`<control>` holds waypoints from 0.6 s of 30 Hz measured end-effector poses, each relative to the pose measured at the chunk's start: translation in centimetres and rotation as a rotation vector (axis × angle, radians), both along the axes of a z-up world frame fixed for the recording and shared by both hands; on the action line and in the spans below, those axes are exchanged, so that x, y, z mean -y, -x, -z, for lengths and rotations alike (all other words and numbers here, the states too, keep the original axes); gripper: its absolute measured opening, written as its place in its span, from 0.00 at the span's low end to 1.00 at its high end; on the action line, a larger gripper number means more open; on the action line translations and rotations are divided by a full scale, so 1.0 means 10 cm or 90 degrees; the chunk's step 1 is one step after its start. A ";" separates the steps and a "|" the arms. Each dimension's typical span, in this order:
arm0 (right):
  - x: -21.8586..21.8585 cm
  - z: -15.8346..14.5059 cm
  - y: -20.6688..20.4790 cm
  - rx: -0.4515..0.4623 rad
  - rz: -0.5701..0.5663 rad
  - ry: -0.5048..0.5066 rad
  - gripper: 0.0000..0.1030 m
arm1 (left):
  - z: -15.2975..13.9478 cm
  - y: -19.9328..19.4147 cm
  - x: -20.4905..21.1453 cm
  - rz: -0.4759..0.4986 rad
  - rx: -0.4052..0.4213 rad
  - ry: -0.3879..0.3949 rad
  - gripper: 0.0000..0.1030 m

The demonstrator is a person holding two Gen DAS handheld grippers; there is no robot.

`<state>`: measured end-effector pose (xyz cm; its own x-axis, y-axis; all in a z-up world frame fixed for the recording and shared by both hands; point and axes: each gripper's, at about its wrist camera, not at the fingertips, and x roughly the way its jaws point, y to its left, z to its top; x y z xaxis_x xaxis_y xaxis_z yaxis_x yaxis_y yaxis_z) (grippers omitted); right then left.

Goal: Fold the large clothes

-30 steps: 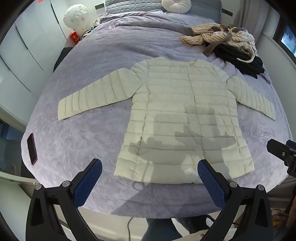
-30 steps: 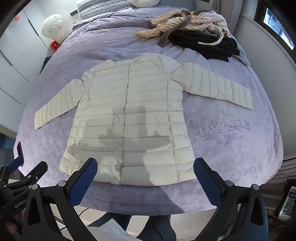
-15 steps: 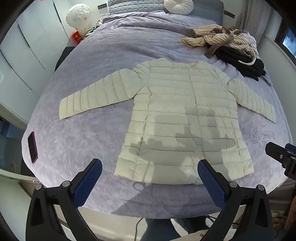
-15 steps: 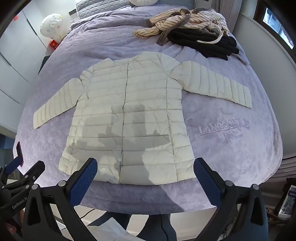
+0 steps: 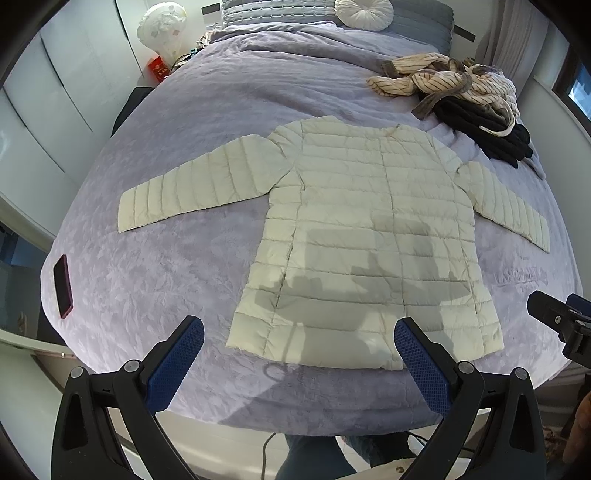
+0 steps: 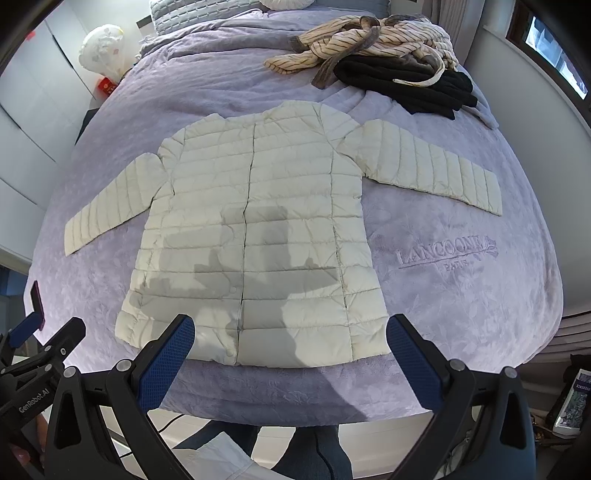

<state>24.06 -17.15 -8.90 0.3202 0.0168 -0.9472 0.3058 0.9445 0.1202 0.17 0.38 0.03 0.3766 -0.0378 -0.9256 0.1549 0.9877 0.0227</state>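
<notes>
A cream quilted puffer jacket [image 5: 369, 229] lies flat on the lavender bed cover, front up, both sleeves spread out sideways; it also shows in the right wrist view [image 6: 255, 236]. My left gripper [image 5: 299, 354] is open and empty, hovering above the jacket's near hem at the bed's foot. My right gripper [image 6: 291, 350] is open and empty, also over the near hem. Each gripper's body shows at the edge of the other's view.
A pile of striped and black clothes [image 5: 465, 103] lies at the bed's far right, also in the right wrist view [image 6: 388, 70]. A dark red phone [image 5: 62, 286] lies near the bed's left edge. Pillows [image 5: 332, 14] sit at the head. Wardrobe doors stand left.
Both views have shifted slightly; the jacket sits a little lower and closer in frame. Both grippers stay open and nothing on the bed has moved.
</notes>
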 end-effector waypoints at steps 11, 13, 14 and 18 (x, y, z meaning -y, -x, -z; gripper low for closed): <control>-0.01 0.00 -0.01 -0.003 0.001 0.000 1.00 | 0.00 -0.01 0.00 -0.003 -0.002 0.002 1.00; -0.01 0.00 -0.01 -0.004 0.002 0.000 1.00 | 0.00 -0.01 0.01 -0.003 -0.002 0.002 1.00; -0.01 0.01 -0.01 -0.004 0.002 0.000 1.00 | 0.00 -0.01 0.01 -0.002 -0.002 0.002 1.00; -0.01 0.00 -0.01 -0.004 0.001 0.001 1.00 | -0.01 -0.01 -0.01 -0.001 -0.001 0.002 1.00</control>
<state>24.21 -17.03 -8.92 0.3142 0.0152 -0.9492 0.3078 0.9442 0.1171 0.22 0.49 0.08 0.3753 -0.0402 -0.9260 0.1538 0.9879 0.0194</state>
